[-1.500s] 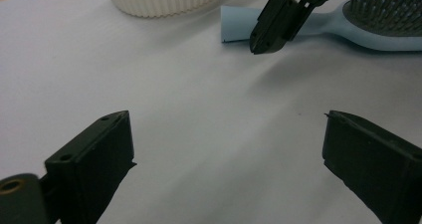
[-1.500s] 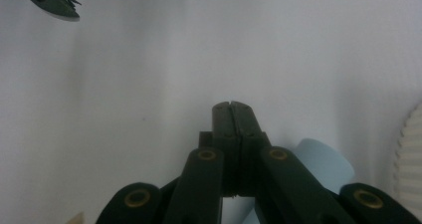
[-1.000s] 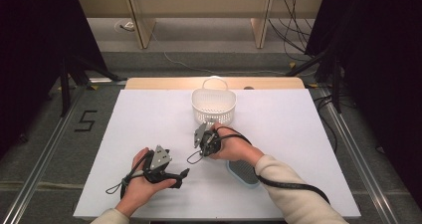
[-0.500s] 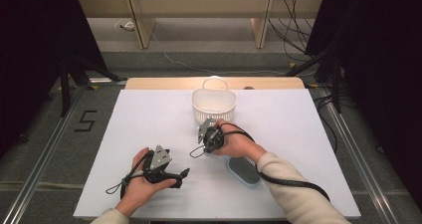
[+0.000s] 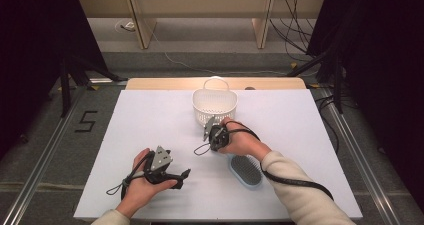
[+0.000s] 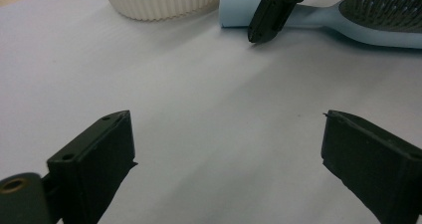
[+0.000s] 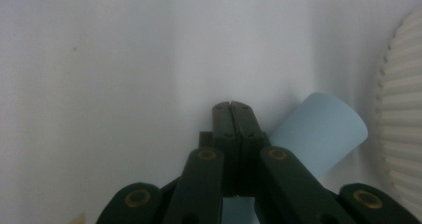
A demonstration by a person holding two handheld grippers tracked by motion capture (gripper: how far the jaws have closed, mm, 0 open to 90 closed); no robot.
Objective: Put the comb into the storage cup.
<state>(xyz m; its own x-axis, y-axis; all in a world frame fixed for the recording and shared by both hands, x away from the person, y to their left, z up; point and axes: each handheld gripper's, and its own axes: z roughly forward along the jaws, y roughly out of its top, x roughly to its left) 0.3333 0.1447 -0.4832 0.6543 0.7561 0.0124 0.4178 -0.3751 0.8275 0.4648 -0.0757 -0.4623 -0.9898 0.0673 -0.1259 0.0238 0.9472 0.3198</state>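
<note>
Right gripper (image 7: 232, 104) clamped tight on nothing, tips beside the blue hairbrush (image 5: 246, 170) handle, just near of the white basket (image 5: 214, 104). Left gripper (image 6: 226, 154) gapes wide, empty, near-left.

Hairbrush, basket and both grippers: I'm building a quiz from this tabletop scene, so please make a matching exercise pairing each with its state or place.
Column one:
1. hairbrush
2. basket
3. left gripper
4. right gripper

Column two:
A. jaws wide apart, nothing between them
B. white, ribbed, standing at the table's far side
C. jaws closed together, tips beside a light blue handle
D. light blue, lying flat on the table with bristles up

Pairs: 1-D, 2-B, 3-A, 4-C
</note>
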